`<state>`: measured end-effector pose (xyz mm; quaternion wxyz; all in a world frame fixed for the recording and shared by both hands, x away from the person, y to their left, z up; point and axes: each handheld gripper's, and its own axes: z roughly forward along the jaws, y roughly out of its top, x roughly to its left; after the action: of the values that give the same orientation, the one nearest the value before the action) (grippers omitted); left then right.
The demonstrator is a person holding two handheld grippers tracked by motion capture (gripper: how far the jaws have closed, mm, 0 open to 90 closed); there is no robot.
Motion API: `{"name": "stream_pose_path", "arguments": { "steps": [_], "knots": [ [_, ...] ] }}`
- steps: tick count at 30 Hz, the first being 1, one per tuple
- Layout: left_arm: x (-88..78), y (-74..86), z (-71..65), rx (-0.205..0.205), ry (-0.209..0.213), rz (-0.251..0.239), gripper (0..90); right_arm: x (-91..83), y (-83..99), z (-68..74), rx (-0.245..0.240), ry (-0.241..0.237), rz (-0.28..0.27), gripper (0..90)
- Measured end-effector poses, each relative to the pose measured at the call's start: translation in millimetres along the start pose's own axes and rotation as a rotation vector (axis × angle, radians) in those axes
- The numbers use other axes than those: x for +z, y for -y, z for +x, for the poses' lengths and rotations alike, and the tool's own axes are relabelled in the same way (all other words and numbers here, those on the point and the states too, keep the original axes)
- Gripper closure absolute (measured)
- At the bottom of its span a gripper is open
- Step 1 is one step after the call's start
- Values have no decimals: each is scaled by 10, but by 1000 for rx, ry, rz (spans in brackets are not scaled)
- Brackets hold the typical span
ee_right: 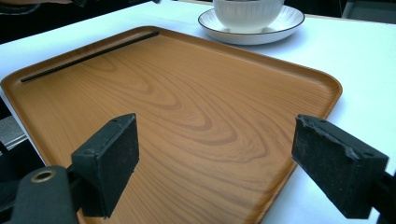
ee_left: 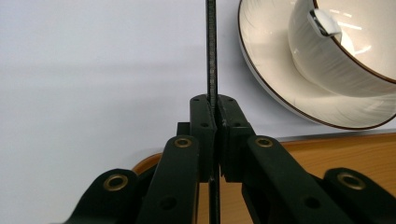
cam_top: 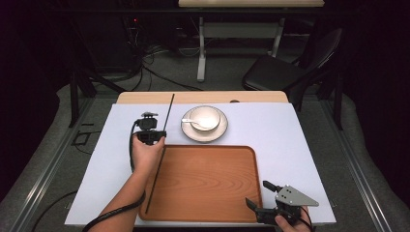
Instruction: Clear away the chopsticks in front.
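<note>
High view: the left tongs (cam_top: 150, 126) are clamped on a thin black chopstick (cam_top: 170, 108) that points away from them, past the tray's far left corner. The plate (cam_top: 188, 130) with its bowl (cam_top: 205, 116) and spoon (cam_top: 193, 121) sits just to the right of these tongs. A second chopstick (ee_right: 88, 56) lies in the tray (cam_top: 208, 179) along its left edge, behind the left tongs. The right tongs (cam_top: 263, 193) hang wide apart and empty over the tray's near right corner. The grip is narrow and near one end, so the stick could pivot or slip; swinging it right might knock the bowl or plate.
</note>
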<state>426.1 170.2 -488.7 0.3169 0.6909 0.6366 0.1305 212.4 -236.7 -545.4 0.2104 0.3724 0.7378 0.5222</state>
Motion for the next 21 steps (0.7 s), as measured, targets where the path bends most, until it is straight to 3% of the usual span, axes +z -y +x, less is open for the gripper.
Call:
{"name": "stream_pose_path", "arguments": {
  "steps": [5, 12, 17, 21],
  "knots": [
    [-262, 74, 185, -6, 10, -40, 863, -3, 1, -2, 3, 3, 2, 145],
    [-522, 220, 258, 23, 36, -59, 863, 8, -1, 11, 0, 5, 3, 145],
    [-744, 382, 293, 66, 49, -72, 863, 10, -2, 15, -4, 6, 6, 145],
    [-910, 539, 329, 76, 66, -77, 863, 9, -2, 17, -2, 8, 4, 144]
  ]
}}
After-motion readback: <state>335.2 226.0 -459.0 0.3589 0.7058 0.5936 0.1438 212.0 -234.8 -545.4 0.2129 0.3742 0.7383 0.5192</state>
